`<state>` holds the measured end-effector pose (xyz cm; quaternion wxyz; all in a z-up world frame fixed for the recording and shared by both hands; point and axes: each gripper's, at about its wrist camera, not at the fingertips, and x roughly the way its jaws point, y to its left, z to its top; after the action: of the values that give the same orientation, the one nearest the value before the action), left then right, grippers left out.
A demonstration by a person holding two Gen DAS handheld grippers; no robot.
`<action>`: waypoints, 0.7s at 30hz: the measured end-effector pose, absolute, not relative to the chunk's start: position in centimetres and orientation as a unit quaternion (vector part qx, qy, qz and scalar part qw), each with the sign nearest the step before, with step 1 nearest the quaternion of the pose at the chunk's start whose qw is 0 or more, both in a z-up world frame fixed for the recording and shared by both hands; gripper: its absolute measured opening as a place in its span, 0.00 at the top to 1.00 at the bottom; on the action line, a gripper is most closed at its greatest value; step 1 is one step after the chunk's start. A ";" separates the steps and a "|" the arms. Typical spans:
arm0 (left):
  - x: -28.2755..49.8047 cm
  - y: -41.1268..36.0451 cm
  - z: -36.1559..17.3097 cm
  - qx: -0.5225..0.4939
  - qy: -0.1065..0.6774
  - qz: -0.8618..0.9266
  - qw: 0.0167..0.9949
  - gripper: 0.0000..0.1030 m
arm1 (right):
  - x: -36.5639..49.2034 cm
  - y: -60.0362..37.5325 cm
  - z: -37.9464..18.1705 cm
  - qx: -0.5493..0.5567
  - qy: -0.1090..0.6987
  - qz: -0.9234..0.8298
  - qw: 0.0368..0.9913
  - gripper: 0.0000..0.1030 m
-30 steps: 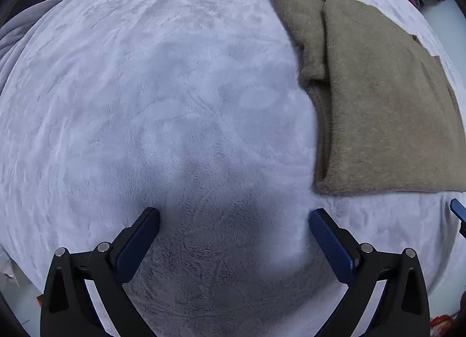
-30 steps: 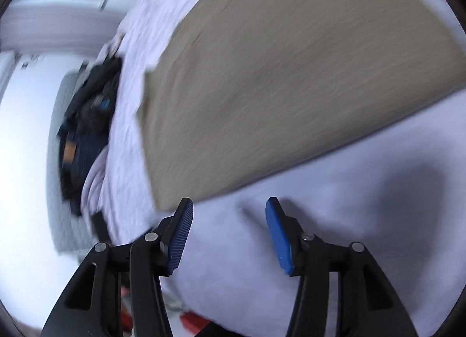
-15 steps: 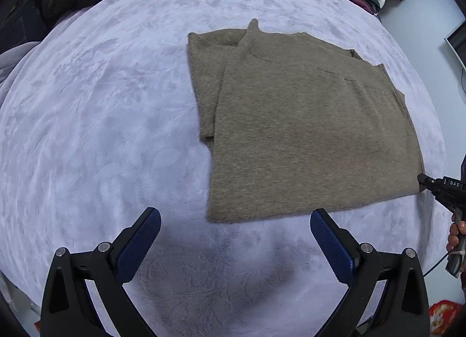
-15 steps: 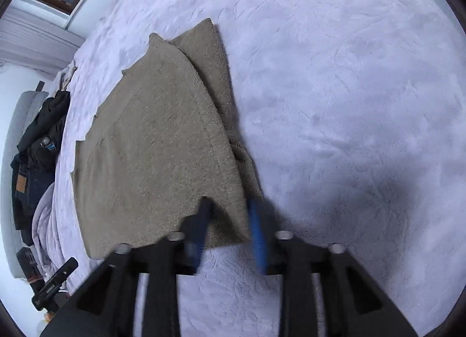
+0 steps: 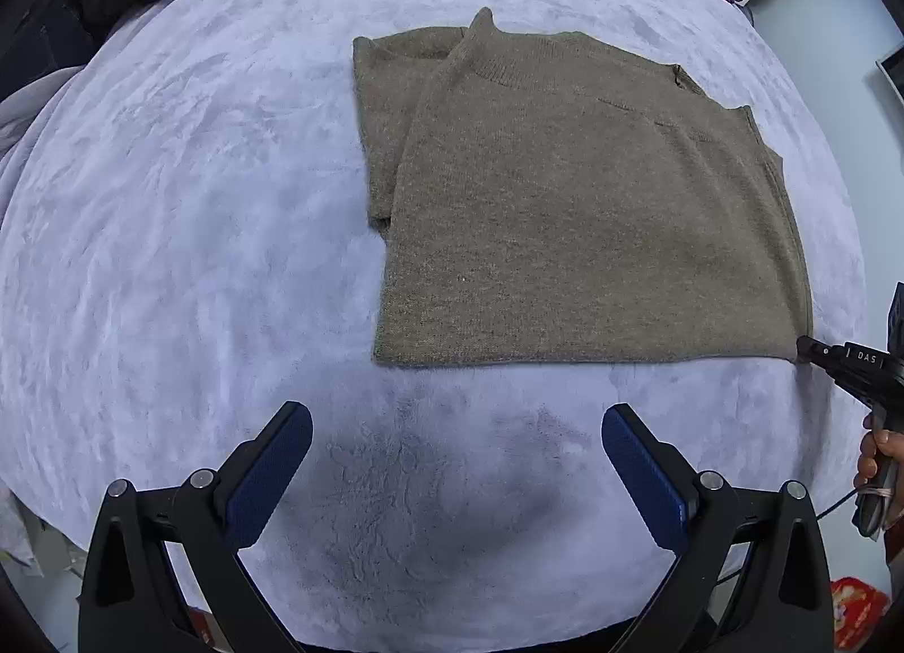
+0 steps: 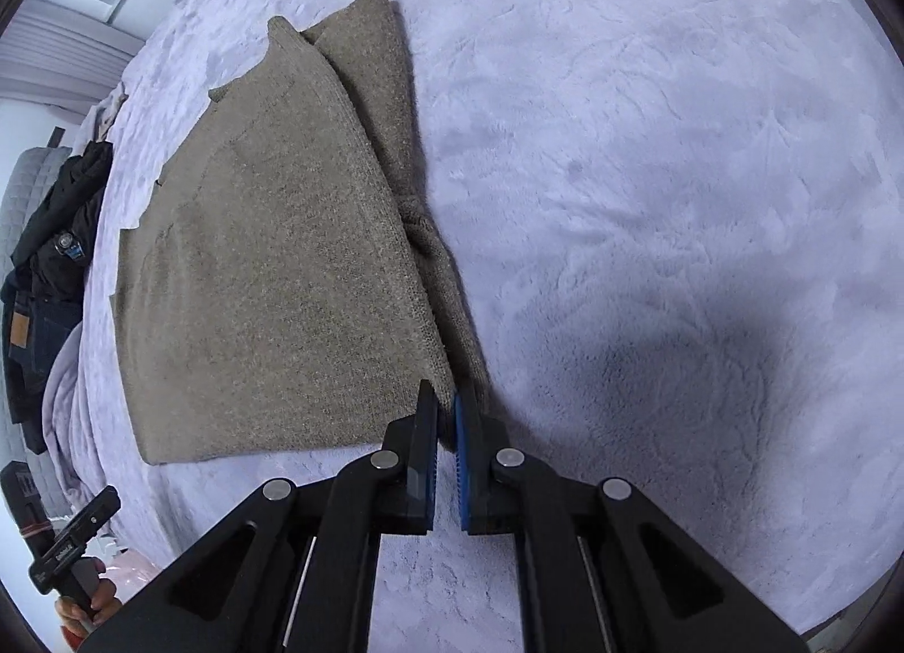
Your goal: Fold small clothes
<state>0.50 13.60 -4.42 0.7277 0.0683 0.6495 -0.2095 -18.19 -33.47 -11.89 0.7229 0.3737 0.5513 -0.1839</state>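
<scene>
Brown knit sweater [image 5: 587, 212] lies half-folded on the fleece blanket [image 5: 186, 235]. Right gripper [image 6: 446, 416] pinches its near corner; left gripper [image 5: 455, 469] hangs spread, empty. Next: carry corner across for another fold.

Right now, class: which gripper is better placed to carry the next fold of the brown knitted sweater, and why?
Right. The right gripper is shut on the near corner of the brown knitted sweater; the left gripper hangs open above the fleece blanket, short of the hem.
</scene>
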 end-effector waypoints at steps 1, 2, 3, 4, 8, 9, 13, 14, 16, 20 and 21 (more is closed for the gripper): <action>0.5 13.5 -4.1 0.069 0.648 -0.208 0.729 0.00 | -18.0 -33.4 -11.6 0.370 0.553 -0.186 0.723 0.95; 0.5 13.4 -3.8 0.071 0.648 -0.207 0.730 0.00 | -17.8 -33.3 -11.4 0.366 0.556 -0.188 0.722 0.95; 0.5 13.3 -3.6 0.075 0.650 -0.204 0.728 0.00 | -17.7 -33.2 -11.1 0.361 0.560 -0.190 0.721 0.94; 0.5 13.1 -3.5 0.079 0.652 -0.201 0.727 0.00 | -17.5 -33.1 -10.7 0.356 0.562 -0.193 0.721 0.93; 0.4 12.4 -3.2 0.090 0.658 -0.194 0.722 0.00 | -17.4 -32.1 -9.4 0.328 0.577 -0.202 0.720 0.92; 0.4 12.2 -3.2 0.090 0.659 -0.195 0.721 0.00 | -17.4 -31.7 -9.1 0.322 0.582 -0.201 0.719 0.92; 0.1 11.3 -3.1 0.097 0.659 -0.202 0.718 0.00 | -17.5 -29.6 -7.7 0.313 0.587 -0.177 0.725 0.91; 0.0 11.1 -3.2 0.098 0.660 -0.204 0.716 0.00 | -17.3 -28.9 -7.5 0.310 0.589 -0.169 0.726 0.90; -0.1 10.7 -3.4 0.097 0.663 -0.209 0.712 0.00 | -17.0 -27.6 -7.2 0.308 0.592 -0.155 0.729 0.80; -0.2 10.3 -3.9 0.088 0.669 -0.213 0.707 0.00 | -16.0 -25.2 -6.8 0.308 0.592 -0.126 0.734 0.47; -0.2 10.2 -4.1 0.088 0.670 -0.211 0.706 0.00 | -15.6 -24.7 -6.9 0.308 0.593 -0.119 0.734 0.47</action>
<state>-0.18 10.17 -4.07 0.7062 0.0878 0.6700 -0.2112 -15.64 -24.66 -6.86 0.7344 0.3079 0.5931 -0.1188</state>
